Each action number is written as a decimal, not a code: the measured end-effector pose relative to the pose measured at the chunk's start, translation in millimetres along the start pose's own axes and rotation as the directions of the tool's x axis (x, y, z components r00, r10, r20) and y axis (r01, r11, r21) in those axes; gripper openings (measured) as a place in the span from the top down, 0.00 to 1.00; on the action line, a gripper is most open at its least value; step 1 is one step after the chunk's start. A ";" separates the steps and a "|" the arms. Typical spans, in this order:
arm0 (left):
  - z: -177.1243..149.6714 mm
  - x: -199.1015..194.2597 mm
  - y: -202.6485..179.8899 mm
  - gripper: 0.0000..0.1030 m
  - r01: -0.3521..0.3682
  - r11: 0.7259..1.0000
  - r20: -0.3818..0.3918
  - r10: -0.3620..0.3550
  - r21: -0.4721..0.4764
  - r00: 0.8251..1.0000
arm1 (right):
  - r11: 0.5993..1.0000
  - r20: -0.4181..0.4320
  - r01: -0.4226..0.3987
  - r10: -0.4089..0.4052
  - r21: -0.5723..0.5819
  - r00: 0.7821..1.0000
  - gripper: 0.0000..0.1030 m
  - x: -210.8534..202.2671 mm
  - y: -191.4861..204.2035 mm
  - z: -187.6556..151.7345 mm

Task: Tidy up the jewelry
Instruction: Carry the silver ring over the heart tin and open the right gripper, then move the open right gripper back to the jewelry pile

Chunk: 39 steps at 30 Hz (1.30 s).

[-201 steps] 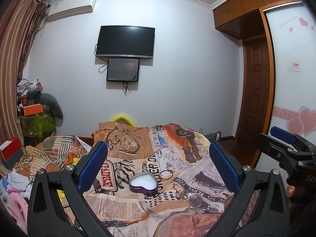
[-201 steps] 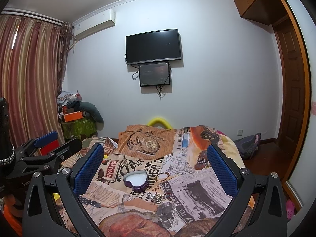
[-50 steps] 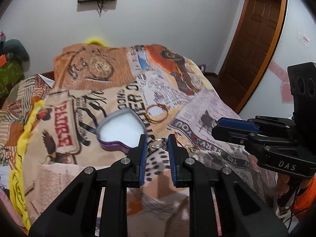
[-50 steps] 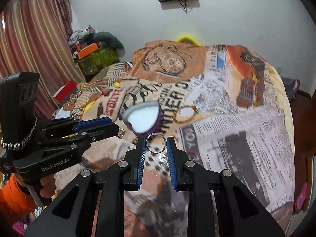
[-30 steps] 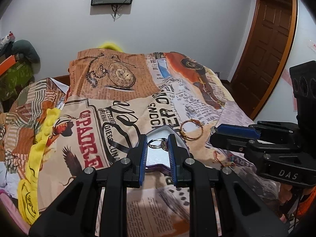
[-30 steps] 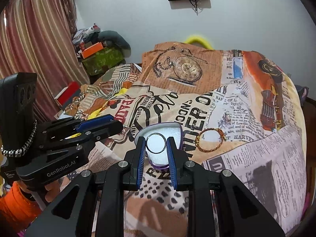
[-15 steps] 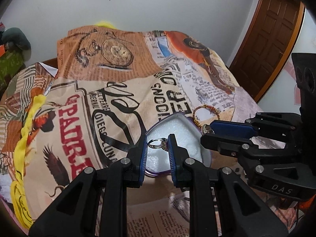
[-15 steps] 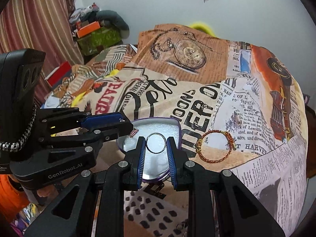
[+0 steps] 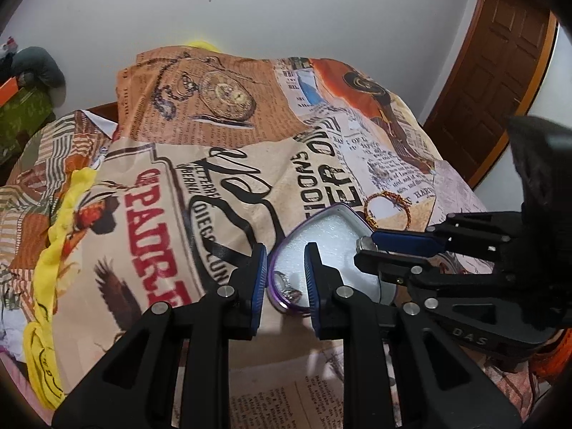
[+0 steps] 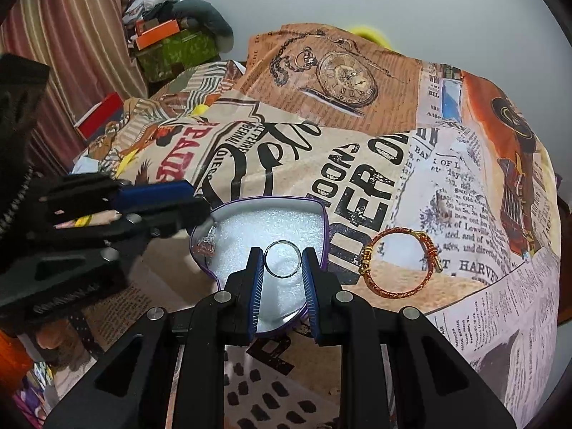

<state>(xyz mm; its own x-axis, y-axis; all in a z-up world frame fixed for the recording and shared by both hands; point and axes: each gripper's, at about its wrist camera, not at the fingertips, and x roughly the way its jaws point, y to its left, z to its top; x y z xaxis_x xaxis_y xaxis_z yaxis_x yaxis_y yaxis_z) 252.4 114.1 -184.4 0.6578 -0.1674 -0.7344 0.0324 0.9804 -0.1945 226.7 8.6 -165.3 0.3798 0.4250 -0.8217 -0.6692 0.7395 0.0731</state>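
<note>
Heart box [image 10: 314,214] on bed. Right tongs [image 10: 282,268] clamp plain ring [image 10: 282,259] over it; left tongs [image 9: 285,275] parted, gem ring [image 9: 286,286] inside box. Risk: tilted release sends ring over rim.

White wall [image 9: 321,18] behind. Brown panelled door [image 9: 500,71] right. Striped curtain [image 10: 64,35] left. Bed under newspaper-print bedspread [image 10: 357,143]. Green box [image 10: 178,50] with clutter beside curtain.

a purple-rimmed heart box [image 10: 323,214] with white lining, a newsprint-patterned bedspread [image 10: 393,164] and a red-gold bracelet [image 10: 400,264] were seen.
</note>
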 end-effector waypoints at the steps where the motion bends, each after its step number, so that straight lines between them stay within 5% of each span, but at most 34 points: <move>1: -0.2 -2.2 1.4 0.79 0.001 1.000 0.004 -0.001 -0.002 1.000 | 1.000 -0.002 0.003 -0.003 -0.004 1.000 0.81 1.1 0.8 0.1; 16: -7.9 -17.9 4.4 0.72 -0.062 0.998 0.004 0.062 0.015 0.998 | 0.999 -0.046 0.036 -0.037 -0.027 0.998 0.79 3.0 4.6 1.6; 39: -9.9 -49.1 -75.6 0.64 -0.023 0.994 0.011 0.022 0.107 1.000 | 0.989 0.101 0.120 -0.129 0.089 0.987 0.76 -113.8 -52.1 -38.8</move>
<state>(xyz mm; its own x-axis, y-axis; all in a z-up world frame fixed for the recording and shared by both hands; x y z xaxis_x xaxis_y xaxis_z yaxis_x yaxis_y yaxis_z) 210.2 47.2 -140.1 0.6668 -0.1451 -0.7310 0.0975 0.9894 -0.1074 193.5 -98.5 -97.5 0.5250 0.3766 -0.7633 -0.5596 0.8284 0.0238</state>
